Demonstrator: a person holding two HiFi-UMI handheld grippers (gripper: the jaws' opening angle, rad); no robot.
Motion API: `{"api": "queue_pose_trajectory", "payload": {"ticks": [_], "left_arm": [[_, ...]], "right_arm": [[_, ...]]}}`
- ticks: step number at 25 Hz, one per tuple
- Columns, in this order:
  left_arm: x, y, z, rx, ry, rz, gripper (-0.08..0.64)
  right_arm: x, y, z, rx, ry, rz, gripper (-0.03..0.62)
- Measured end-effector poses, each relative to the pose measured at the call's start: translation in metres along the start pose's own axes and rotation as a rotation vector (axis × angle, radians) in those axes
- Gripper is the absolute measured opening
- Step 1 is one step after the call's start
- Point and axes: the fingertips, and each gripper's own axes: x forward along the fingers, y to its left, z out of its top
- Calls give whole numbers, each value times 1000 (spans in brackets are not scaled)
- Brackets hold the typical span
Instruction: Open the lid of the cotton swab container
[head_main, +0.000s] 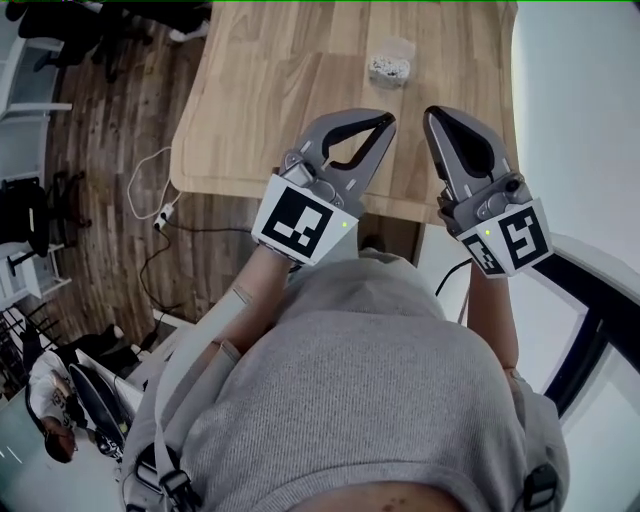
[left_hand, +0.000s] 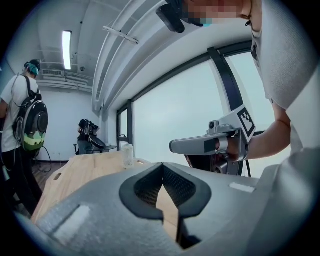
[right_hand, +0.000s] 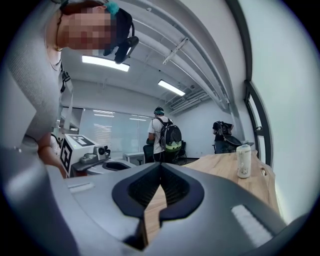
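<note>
Head view: grey left gripper and grey right gripper side by side over the near edge of the light wooden tabletop; the small clear plastic cotton swab container stands upright farther along, well apart from both. Left gripper view: jaws closed, empty, container ahead, slightly left. Right gripper view: jaws closed, empty, container off right near the tabletop edge.

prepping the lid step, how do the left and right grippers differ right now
The left gripper slants up-right in the head view, the right gripper up-left. In their own views, the container shows left of the left gripper's fingers, right of the right gripper's. Both shut, empty.
</note>
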Motion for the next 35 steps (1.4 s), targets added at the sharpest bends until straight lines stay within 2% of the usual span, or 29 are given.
{"api": "queue_pose_trajectory", "payload": {"ticks": [13,20,25,30,35], "left_arm": [[-45,-84,26,15,-23,49,0],[-53,-101,26,7,-12,25,0],[-62,-106,24,1,-23,50,-2],[-76,-108,21,2,-24,112,-2],[-97,-123,28,29,-37,104,-2]], "right_arm": [[-75,62,7,28,-4,28,2],[-81,78,6,32,3,33,2],[-89,85,-3,38,19,33,2],[-100,95,0,20,6,64,2],[-115,115,4,11,-3,61,2]]}}
